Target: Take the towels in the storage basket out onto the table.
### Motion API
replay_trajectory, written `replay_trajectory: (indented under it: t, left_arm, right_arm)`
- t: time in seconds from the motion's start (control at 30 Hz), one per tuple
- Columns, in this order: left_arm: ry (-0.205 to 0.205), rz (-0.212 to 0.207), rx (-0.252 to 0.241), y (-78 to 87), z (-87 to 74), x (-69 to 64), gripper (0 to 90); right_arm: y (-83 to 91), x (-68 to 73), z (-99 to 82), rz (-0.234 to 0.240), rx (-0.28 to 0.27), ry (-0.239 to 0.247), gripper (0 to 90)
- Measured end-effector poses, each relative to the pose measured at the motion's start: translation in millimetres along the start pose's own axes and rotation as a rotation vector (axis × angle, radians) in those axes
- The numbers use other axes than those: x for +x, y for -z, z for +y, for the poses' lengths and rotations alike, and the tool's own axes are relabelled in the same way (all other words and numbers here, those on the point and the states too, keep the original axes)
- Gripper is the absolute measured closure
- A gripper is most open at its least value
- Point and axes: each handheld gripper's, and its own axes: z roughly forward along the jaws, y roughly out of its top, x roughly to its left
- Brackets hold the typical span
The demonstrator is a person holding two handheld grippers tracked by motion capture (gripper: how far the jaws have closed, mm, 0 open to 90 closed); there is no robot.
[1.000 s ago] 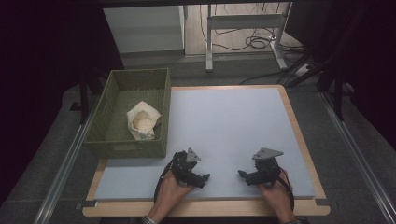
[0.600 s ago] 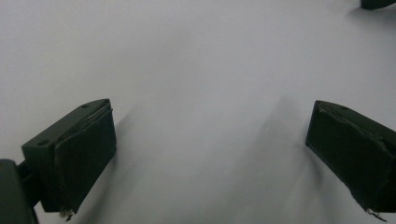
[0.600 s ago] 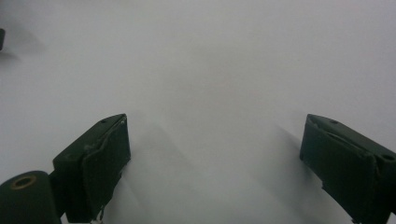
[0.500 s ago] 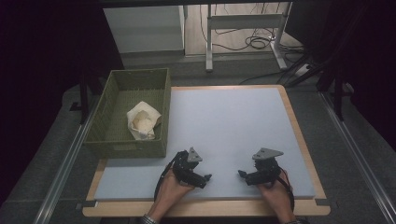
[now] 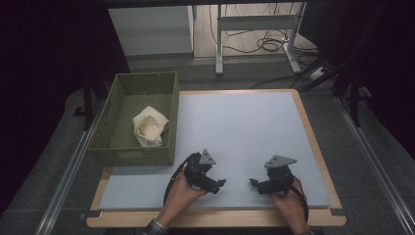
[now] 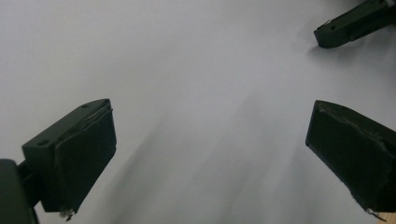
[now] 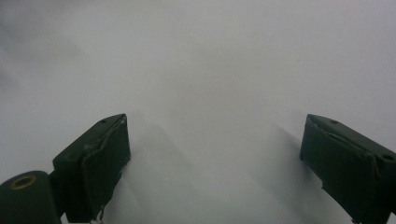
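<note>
Since the frame 1 second earlier almost nothing had moved: both grippers sat at the same near edge of the table, the left one perhaps shifted a touch. From the high view, the left gripper (image 5: 221,183) rested low over the pale grey mat (image 5: 244,132), held by the person's left hand (image 5: 181,193), its jaws pointing toward the right gripper (image 5: 253,182), which the right hand (image 5: 288,200) held just opposite. The 2 grippers were near each other but apart, tips facing across a bare strip of mat.

Seen from the left gripper view, the left gripper (image 6: 210,158) had its 2 black jaws spread wide with nothing between them, only the grey mat (image 6: 187,70) beneath; a jaw tip of the other gripper (image 6: 350,23) showed at the upper right. Seen from the right gripper view, the right gripper (image 7: 215,163) was likewise wide open and empty above the mat (image 7: 210,60).

Well apart from both, a green woven basket (image 5: 117,122) stood at the table's left, touching the mat's edge. Inside it lay a pale round object (image 5: 149,128) on white wrapping (image 5: 159,118), toward the basket's right wall.
</note>
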Motion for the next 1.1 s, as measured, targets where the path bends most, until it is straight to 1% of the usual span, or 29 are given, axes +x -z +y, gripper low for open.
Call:
replay_trajectory:
  t: [0.1,0.2,0.37,0.57,0.7,0.87,0.97,1.1]
  left_arm:
    - [0.002,-0.019,-0.005,-0.5,6.7,0.8,2.0]
    - [-0.007,-0.019,-0.003,-0.1,12.6,1.8,2.1]
    - [-0.006,-0.026,-0.007,-0.3,23.2,3.4,2.1]
    - [-0.005,-0.015,-0.008,2.0,36.4,6.8,2.1]
    - [-0.014,-0.002,-0.002,4.5,48.7,9.1,2.0]
    - [-0.016,-0.002,-0.009,8.5,63.6,13.2,1.9]
    - [-0.008,-0.004,-0.012,10.4,72.6,16.0,1.9]
    - [-0.017,0.004,-0.003,12.5,84.6,20.2,1.9]
  right_arm:
    - [0.0,0.0,0.0,0.000,0.000,0.000,8.7]
    - [0.0,0.0,0.0,-0.001,0.000,0.001,8.7]
    - [0.1,0.1,0.0,-0.001,0.000,0.001,8.7]
    - [0.1,0.1,0.0,-0.001,0.000,0.001,8.7]
    - [0.0,0.1,0.0,-0.001,-0.001,0.000,8.7]
    - [0.0,0.0,0.0,-0.001,0.000,0.000,8.7]
    - [0.1,-0.1,0.0,-0.001,0.000,0.002,8.7]
    - [0.0,-0.1,0.0,0.000,0.000,0.001,8.7]
